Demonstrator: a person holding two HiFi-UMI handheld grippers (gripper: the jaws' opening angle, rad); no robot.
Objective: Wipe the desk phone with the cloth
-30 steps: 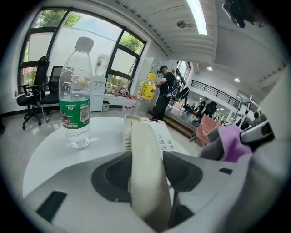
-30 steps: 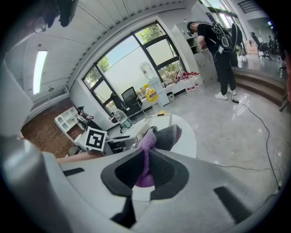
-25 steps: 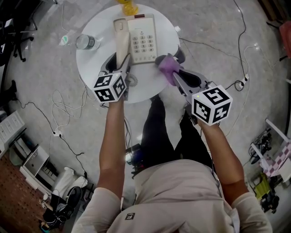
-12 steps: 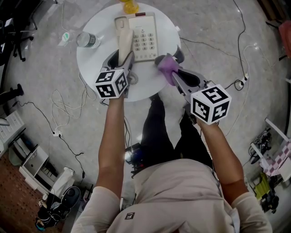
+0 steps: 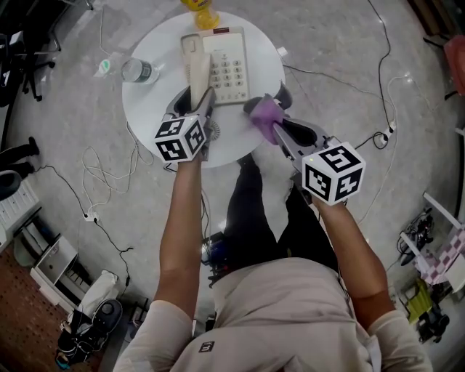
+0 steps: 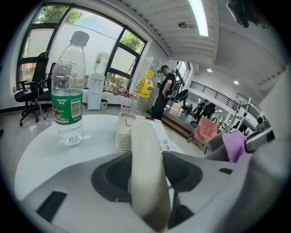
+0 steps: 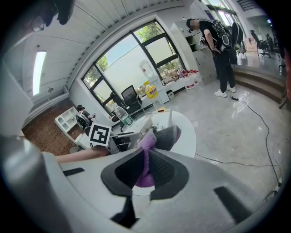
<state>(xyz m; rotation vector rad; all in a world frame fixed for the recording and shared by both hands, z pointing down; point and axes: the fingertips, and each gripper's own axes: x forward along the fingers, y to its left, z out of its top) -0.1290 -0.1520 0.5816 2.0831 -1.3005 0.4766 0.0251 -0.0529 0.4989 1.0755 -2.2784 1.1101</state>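
Observation:
The cream desk phone (image 5: 231, 67) sits at the far side of the round white table (image 5: 152, 102). Its handset (image 5: 197, 73) is lifted off the cradle, and my left gripper (image 5: 196, 100) is shut on its lower part. In the left gripper view the handset (image 6: 145, 168) stands between the dark pads, with the phone base (image 6: 122, 134) behind it. My right gripper (image 5: 267, 120) is shut on a purple cloth (image 5: 264, 112) just off the phone's near right corner. In the right gripper view the cloth (image 7: 146, 152) is pinched between the pads.
A clear water bottle (image 5: 136, 70) stands on the table's left edge, and a yellow bottle (image 5: 200, 10) at its far edge. Cables (image 5: 94, 182) trail over the floor around the table. A person (image 7: 220, 50) stands further back in the room.
Both grippers keep their grips and hardly move. The head view has shifted slightly.

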